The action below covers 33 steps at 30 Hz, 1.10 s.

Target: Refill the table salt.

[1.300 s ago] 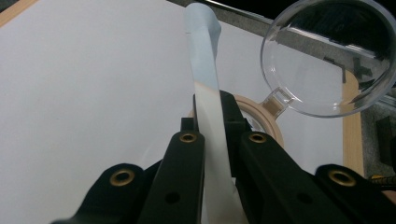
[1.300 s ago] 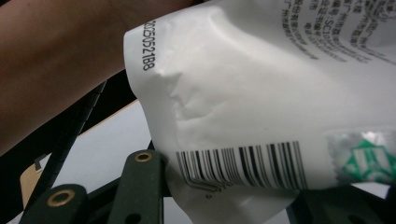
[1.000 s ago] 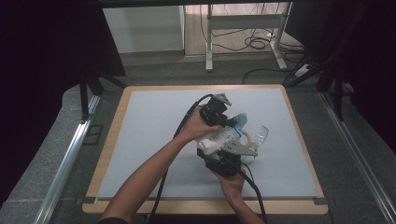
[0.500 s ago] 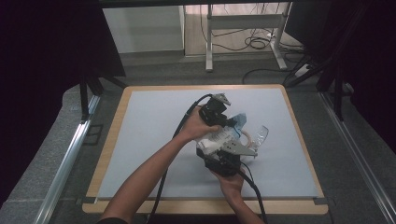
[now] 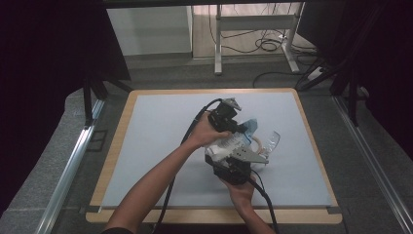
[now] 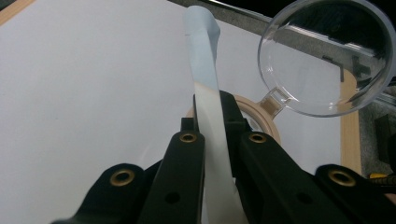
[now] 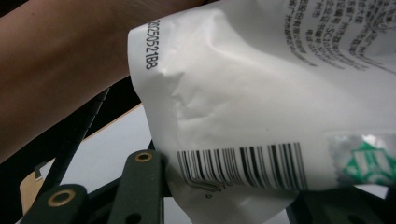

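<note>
Grey tabletop [image 5: 156, 146], middle: white printed pouch [image 7: 261, 93] held up between both tools. Left tool [image 6: 212, 126] clamped on its blue edge, right tool [image 7: 224, 177] clamped at the barcode corner. Light, limp, crinkly film; likely slippery, so grip the seams

White packet [image 7: 261, 107] bears a barcode and "2025052188".

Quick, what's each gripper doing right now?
Left gripper: shut on the bag's blue edge.
Right gripper: shut on the bag's barcode end.
</note>
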Available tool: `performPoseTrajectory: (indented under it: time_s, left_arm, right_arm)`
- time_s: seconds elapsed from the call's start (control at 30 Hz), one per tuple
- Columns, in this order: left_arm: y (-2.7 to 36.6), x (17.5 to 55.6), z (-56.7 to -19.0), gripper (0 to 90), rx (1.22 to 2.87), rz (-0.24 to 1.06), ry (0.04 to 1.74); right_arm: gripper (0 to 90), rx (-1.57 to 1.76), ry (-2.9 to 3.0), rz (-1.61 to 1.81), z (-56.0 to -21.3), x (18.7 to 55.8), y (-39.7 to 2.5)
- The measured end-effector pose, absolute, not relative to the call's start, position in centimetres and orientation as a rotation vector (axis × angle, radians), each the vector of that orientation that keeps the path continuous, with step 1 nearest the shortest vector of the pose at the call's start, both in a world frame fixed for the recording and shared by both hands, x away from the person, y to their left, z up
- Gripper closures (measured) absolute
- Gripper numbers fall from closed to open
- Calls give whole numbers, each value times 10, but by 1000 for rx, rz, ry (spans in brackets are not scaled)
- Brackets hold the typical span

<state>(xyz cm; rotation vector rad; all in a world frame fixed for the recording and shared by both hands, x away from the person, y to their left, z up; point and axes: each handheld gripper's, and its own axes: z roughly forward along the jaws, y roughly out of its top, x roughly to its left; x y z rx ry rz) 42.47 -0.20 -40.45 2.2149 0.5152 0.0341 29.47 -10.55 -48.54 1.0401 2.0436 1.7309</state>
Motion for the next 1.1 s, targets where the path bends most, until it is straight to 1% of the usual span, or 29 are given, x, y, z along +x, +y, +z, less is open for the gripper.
performPoseTrajectory:
  time_s: [1.1]
  left_arm:
    - [-6,424,-405,896,2237,42,511]
  right_arm:
    - [613,1053,2023,1746,-487,294,-105]
